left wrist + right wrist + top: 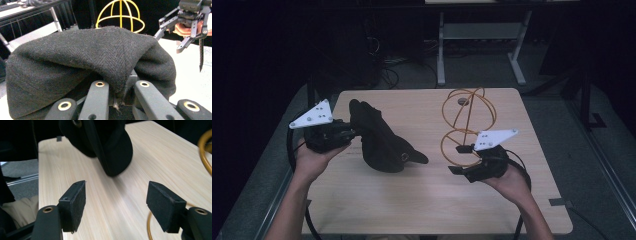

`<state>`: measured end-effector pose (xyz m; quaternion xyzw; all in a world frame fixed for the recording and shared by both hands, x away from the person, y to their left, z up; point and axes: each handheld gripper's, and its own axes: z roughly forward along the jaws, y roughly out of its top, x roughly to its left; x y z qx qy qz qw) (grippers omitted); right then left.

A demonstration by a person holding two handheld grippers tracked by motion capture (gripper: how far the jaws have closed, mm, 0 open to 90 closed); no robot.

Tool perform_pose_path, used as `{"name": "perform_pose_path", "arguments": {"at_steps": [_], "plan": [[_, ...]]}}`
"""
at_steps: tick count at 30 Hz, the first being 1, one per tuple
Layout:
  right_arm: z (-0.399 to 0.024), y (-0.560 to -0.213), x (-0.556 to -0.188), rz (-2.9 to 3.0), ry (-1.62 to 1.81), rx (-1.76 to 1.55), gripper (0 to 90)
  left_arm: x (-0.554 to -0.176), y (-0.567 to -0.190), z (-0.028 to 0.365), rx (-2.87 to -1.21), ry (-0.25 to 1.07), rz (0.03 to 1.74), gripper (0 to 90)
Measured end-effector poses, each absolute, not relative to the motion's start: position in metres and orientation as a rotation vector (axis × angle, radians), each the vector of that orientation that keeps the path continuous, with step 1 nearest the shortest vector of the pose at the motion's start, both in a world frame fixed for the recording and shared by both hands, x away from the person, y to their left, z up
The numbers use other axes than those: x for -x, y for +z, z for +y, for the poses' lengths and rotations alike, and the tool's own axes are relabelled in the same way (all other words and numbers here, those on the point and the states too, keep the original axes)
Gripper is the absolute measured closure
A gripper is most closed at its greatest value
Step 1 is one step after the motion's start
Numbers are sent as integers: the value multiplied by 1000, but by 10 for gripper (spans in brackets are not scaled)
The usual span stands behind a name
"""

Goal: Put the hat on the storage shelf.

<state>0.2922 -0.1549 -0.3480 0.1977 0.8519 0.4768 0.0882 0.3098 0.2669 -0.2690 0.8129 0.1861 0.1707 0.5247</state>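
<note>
The left tongs (pixel 346 133) are clamped on the rear edge of a black woollen cap (pixel 384 142), a fold of the herringbone cloth being pinched between the two jaws, as is seen in the left gripper view. The right tongs (pixel 457 160) are held with the jaws wide apart and nothing between the pads (pixel 75 206); the cap's brim (pixel 117 155) lies ahead of them, well apart. The cap is judged to be held raised at its rear, while its brim end is lowered toward the table (pixel 422 210). The step in hand is judged to be the carrying of the cap toward the yellow wire stand (pixel 464 125), which stands just beside and beyond the right tongs. The next move is judged to call for the free side of the cap to be taken by the right tongs, so that the cap can be spread and lowered over the stand's upper dome. The surface is a pale wood-grain tabletop. The room is dark; a grey floor, cables and the legs of a white desk (pixel 441 50) are seen beyond the far edge.
</note>
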Motion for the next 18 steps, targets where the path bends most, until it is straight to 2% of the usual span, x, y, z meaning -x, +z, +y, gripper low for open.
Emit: {"name": "perform_pose_path", "arguments": {"at_steps": [18], "plan": [[-228,-400,-289,2441,1399,-903,279,-327,-245,241,-1980,356,382,849]]}}
